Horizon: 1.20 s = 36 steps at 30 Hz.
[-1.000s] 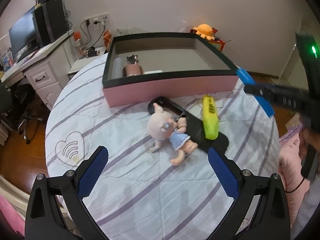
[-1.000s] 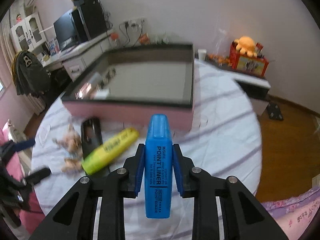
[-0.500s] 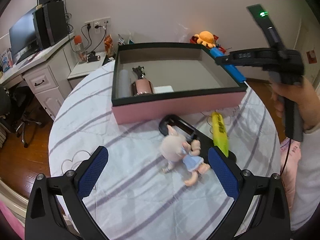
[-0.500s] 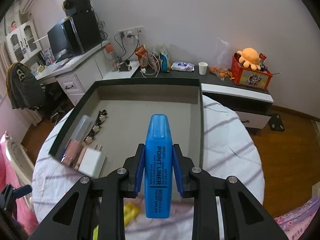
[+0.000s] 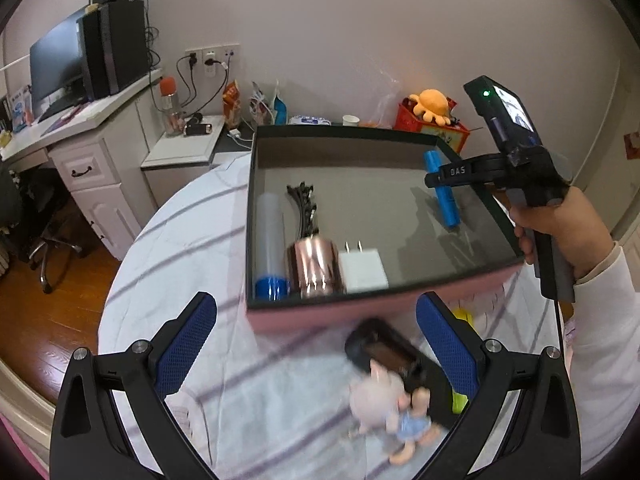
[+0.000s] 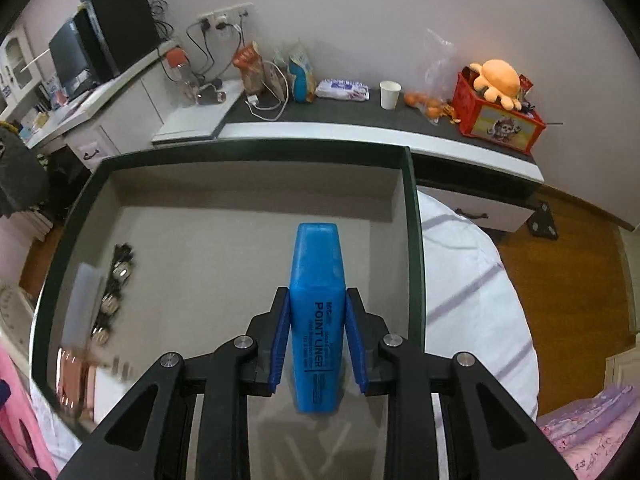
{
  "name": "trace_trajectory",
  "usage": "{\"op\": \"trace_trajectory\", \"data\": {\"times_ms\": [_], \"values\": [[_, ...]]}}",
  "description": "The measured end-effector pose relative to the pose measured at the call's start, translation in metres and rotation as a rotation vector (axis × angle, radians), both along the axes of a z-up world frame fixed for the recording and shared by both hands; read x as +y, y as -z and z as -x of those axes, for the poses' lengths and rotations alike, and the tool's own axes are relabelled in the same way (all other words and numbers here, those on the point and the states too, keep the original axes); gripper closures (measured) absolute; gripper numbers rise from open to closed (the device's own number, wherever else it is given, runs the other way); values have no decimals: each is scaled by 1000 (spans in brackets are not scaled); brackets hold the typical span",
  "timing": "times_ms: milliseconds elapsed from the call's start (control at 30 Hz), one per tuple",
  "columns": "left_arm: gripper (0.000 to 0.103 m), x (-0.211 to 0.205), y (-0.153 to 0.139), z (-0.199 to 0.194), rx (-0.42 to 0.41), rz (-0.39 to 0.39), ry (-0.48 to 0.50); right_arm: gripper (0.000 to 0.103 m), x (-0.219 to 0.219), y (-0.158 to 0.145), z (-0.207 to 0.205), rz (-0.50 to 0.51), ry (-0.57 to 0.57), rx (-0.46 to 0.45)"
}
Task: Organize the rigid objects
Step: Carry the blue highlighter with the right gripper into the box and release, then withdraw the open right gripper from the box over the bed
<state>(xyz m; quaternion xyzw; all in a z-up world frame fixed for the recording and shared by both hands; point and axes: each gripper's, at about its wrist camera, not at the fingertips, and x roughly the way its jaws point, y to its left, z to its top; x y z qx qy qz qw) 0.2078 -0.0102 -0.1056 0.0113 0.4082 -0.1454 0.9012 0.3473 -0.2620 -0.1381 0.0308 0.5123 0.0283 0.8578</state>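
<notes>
While the left hand-held gripper (image 5: 316, 344) hangs spread and empty over the surface (image 5: 168, 248), a doll (image 5: 380, 400), a black case (image 5: 396, 356) and a yellow pen (image 5: 464, 316) lie outside the box (image 5: 320, 312). Right hand-held gripper (image 6: 316, 340) pinches a blue marker (image 6: 316, 300) above the box floor, near the right wall. Released here, the slick, hard marker could drop, bounce or roll against that wall.

The right gripper (image 6: 316, 340), black-framed with blue rubber pads, is clamped on a blue plastic highlighter (image 6: 317, 312); the person's right hand (image 5: 560, 220) grips its handle. The left gripper (image 5: 316, 348) hangs with its padded fingers (image 5: 186, 344) spread wide, holding nothing
</notes>
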Motion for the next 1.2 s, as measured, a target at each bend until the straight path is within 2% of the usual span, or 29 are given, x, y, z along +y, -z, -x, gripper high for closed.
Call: {"op": "trace_trajectory", "data": {"times_ms": [167,300,367,433,500,567,733,800,833,900,933,1000,1200], "values": [[2,-10,3,-22,6,-5,8,76,1,1,-29,44,-2,36],[2,-16,11,-28,23,-12,35,76,11,7,-37,148,-15,54],[2,-17,14,-28,32,-18,44,76,15,7,-38,179,-11,29],[2,-17,16,-27,35,-23,45,75,19,10,-37,253,8,24],[2,-16,16,-25,38,-23,42,64,21,8,-36,280,10,12],[2,-15,16,-23,44,-18,38,57,24,3,-34,296,12,-15],[2,-12,11,-9,41,-18,28,54,20,-10,-23,248,19,-79],[2,-10,8,-3,38,-19,21,42,12,-23,-10,197,37,-126],[2,-10,6,0,37,-23,17,40,8,-31,-1,144,38,-146],[2,-12,2,8,32,-26,15,32,1,-45,23,65,37,-189],[2,-13,0,13,28,-27,19,31,-2,-52,38,40,35,-209],[1,-17,-1,20,24,-34,20,22,-8,-61,65,4,38,-236],[1,-30,1,47,31,-62,20,22,-22,-72,152,-57,45,-294]]}}
